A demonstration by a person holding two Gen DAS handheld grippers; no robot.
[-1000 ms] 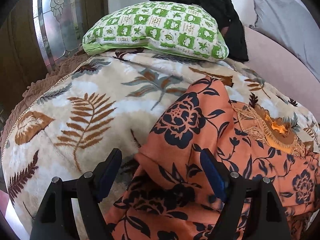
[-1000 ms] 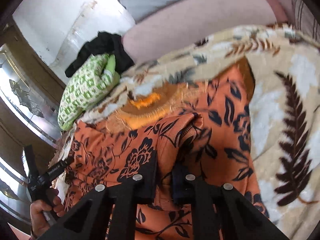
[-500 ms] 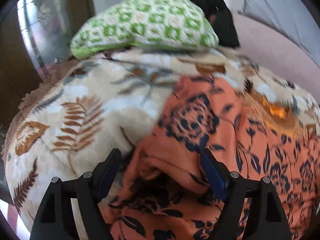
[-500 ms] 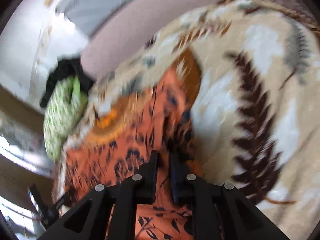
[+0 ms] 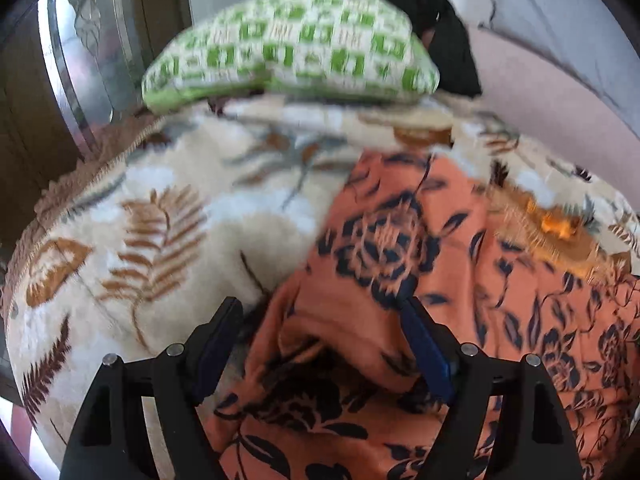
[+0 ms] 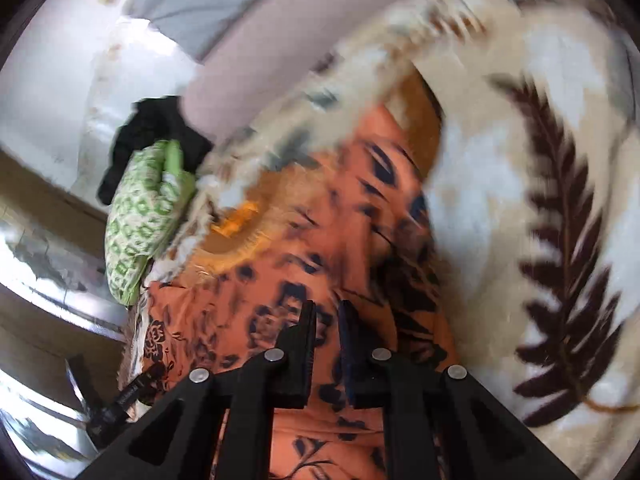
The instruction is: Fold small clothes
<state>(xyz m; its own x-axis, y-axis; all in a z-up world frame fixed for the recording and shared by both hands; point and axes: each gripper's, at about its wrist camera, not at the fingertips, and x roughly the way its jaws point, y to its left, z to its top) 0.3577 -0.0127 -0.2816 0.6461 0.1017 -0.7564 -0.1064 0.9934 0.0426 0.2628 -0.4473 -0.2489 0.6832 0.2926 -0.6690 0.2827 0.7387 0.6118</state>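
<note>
An orange garment with dark blue flowers [image 5: 392, 264] lies bunched on a cream blanket with leaf prints [image 5: 152, 240]. My left gripper [image 5: 320, 316] is open, its blue-padded jaws wide apart around a raised fold at the garment's left edge. In the right wrist view the same garment [image 6: 288, 264] fills the centre, and my right gripper [image 6: 326, 316] is shut on a fold of it. The left gripper's black handle [image 6: 120, 400] shows at the lower left. Both views are blurred by motion.
A green and white checked pillow [image 5: 288, 48] lies at the head of the blanket, with a black cloth [image 5: 440, 12] behind it. A pink sheet [image 5: 540, 96] and grey pillow [image 5: 560, 12] lie at the right. A wooden frame with glass [image 5: 80, 48] stands at the left.
My right gripper has stayed shut on the garment and swung with it, rotating the view. My left gripper has stayed open and moved a little forward over the garment's edge.
</note>
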